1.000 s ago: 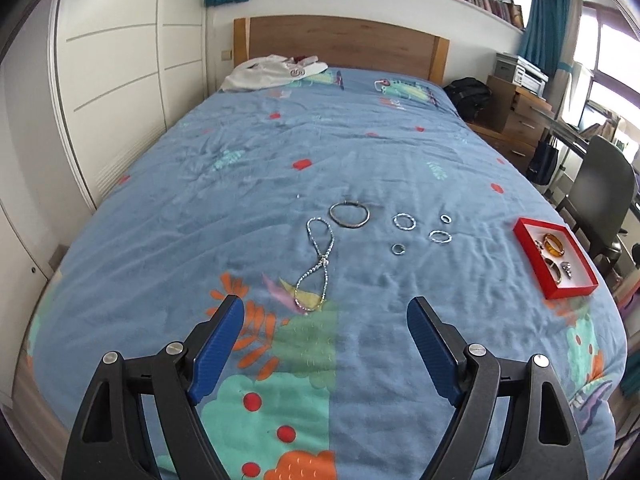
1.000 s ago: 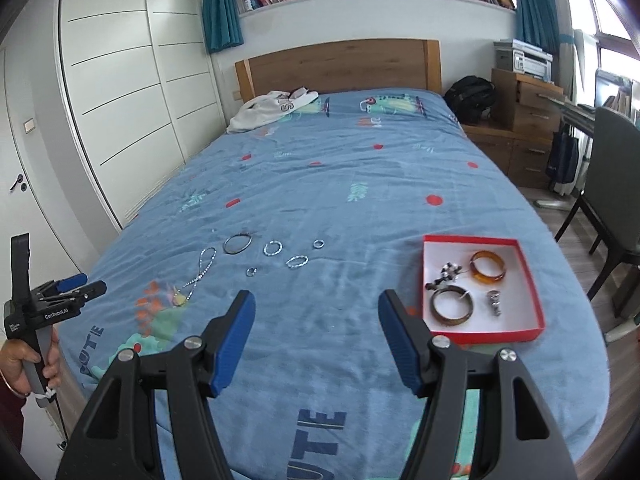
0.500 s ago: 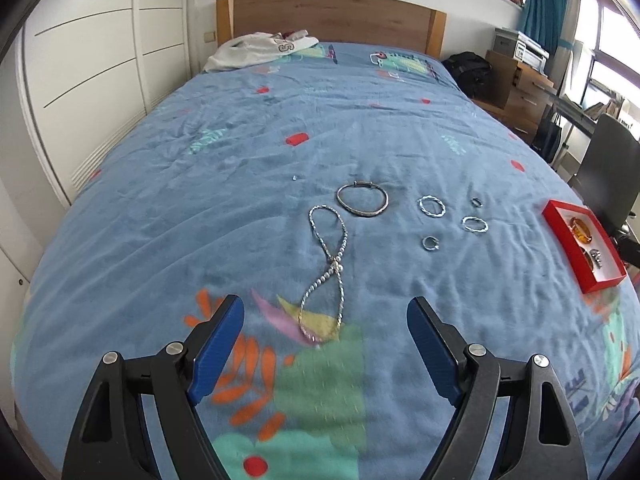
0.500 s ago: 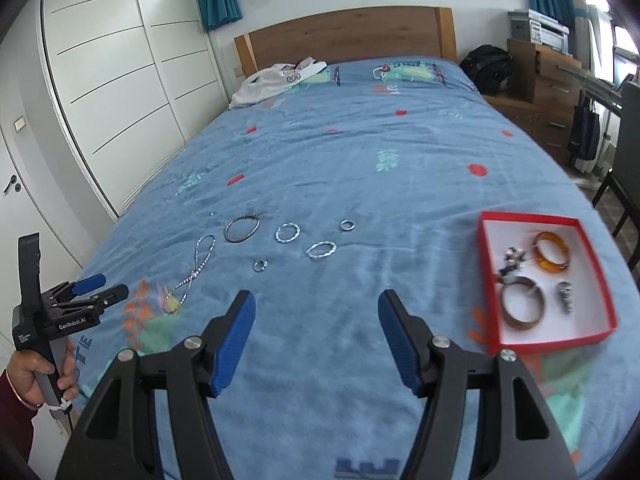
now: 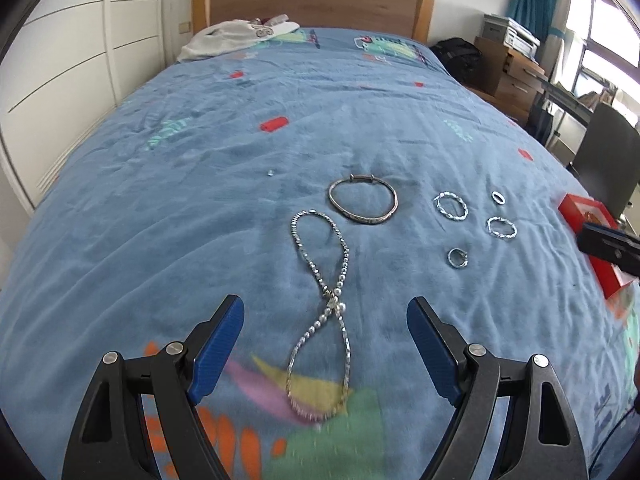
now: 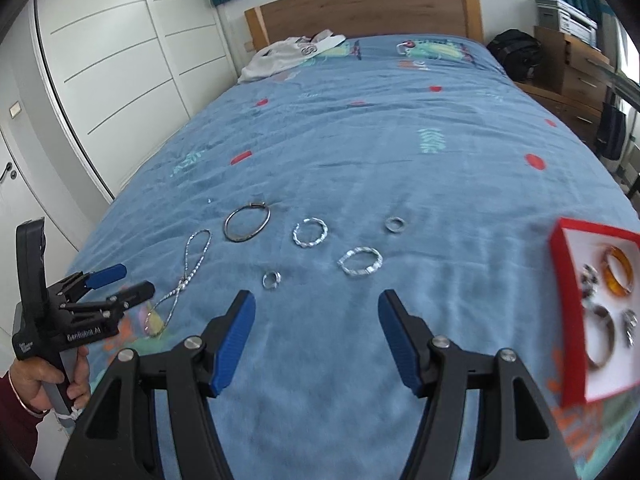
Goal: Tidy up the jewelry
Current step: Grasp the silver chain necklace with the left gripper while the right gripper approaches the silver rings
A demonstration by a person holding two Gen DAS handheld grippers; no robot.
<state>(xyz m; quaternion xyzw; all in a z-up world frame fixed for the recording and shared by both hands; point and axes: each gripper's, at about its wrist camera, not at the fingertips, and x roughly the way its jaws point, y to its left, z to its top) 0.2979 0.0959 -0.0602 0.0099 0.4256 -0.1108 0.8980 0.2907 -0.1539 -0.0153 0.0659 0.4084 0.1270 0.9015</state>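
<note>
Lying loose on the blue bedspread (image 5: 168,216) you have: one beaded necklace (image 5: 322,300), crossed on itself in a figure-eight; one silver bangle (image 5: 363,205) just beyond its far loop; two twisted rings (image 6: 310,232) (image 6: 360,261), and two small rings (image 6: 271,279) (image 6: 395,224) spread to the right. The red tray (image 6: 560,280) at the bed's right edge already holds an amber bangle (image 6: 618,272) and other pieces. Your left gripper (image 5: 324,340) hangs over the necklace's crossing, jaws apart, empty. Your right gripper (image 6: 316,332) is likewise spread and empty, short of the rings. Risks: pinching only one strand would likely drag the necklace and sweep the bangle; pads pressing into soft fabric could bury or flick a small ring.
</note>
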